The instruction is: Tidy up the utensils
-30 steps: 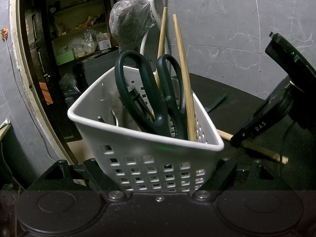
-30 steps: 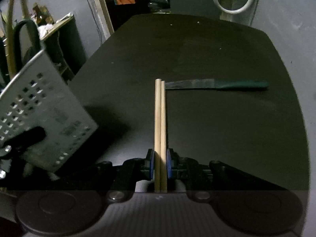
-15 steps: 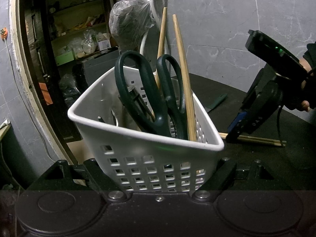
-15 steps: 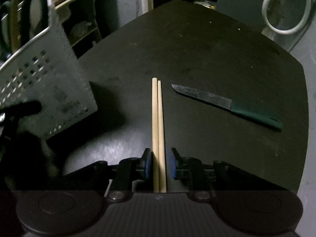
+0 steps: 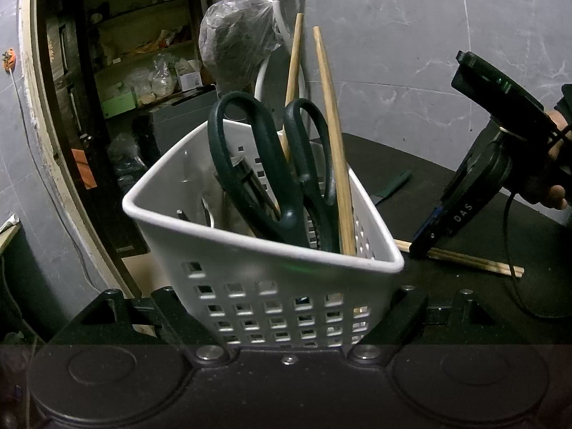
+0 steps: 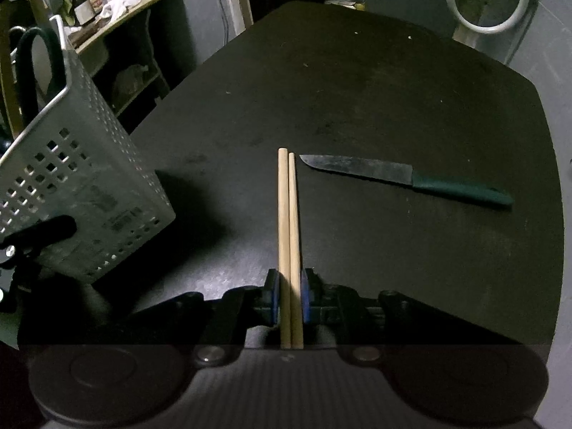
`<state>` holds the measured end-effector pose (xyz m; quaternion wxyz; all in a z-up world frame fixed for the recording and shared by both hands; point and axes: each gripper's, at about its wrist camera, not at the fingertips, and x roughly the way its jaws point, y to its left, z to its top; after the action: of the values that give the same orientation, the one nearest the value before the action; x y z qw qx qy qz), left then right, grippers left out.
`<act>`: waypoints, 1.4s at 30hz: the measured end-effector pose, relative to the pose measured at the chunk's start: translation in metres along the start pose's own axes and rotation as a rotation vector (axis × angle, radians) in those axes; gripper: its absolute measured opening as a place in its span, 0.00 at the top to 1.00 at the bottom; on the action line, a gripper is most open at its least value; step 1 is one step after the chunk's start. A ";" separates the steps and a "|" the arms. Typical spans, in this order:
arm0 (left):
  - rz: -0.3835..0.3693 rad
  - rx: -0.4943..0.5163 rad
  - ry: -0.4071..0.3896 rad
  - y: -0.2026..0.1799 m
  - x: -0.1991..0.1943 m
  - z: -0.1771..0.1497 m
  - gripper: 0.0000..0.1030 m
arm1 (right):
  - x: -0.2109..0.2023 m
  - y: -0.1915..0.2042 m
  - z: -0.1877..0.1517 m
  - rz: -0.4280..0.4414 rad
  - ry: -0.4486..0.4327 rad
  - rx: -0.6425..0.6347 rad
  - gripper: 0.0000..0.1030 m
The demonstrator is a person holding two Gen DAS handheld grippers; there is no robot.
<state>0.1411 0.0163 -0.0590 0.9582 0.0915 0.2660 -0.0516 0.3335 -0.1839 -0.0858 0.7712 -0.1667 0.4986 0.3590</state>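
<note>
My left gripper is shut on a white perforated basket, its fingers pressing the two side walls. The basket holds dark green scissors and two upright wooden chopsticks. In the right wrist view the basket leans at the left. A pair of wooden chopsticks lies on the black table. My right gripper is closing on their near end, with the blue pads touching both sticks. A green-handled knife lies just right of the chopsticks' far tips.
A person's hand holds the right gripper at the right of the basket. A plastic bag and a white hose hang behind the basket. A cluttered shelf stands left of the table.
The right gripper's jaws stood slightly apart around the chopsticks half a second ago and now press on them again. Its view has rolled and shifted a little. The basket and left gripper have stayed still.
</note>
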 end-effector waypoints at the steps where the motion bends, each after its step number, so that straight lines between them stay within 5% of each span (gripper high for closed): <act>1: 0.000 0.000 0.000 0.000 0.000 0.000 0.17 | 0.000 -0.002 -0.001 0.008 -0.003 0.008 0.87; 18: 0.000 0.000 0.000 0.000 0.001 0.000 0.17 | -0.007 -0.007 -0.014 0.043 -0.056 0.067 0.87; 21: 0.000 0.000 -0.001 0.000 0.001 0.001 0.17 | -0.010 -0.010 -0.014 0.061 -0.073 0.092 1.00; 26: 0.000 0.000 0.000 0.000 0.001 0.000 0.17 | -0.009 -0.011 -0.013 0.064 -0.067 0.101 0.99; 37: 0.001 0.000 0.000 0.000 0.001 0.000 0.17 | -0.005 0.001 -0.009 0.047 -0.051 0.094 0.74; 42: 0.001 0.000 0.000 0.000 0.001 0.000 0.17 | -0.002 0.016 -0.005 -0.015 -0.036 0.020 0.73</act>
<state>0.1418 0.0158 -0.0591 0.9583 0.0917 0.2658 -0.0513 0.3187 -0.1768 -0.0850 0.7843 -0.1562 0.4871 0.3511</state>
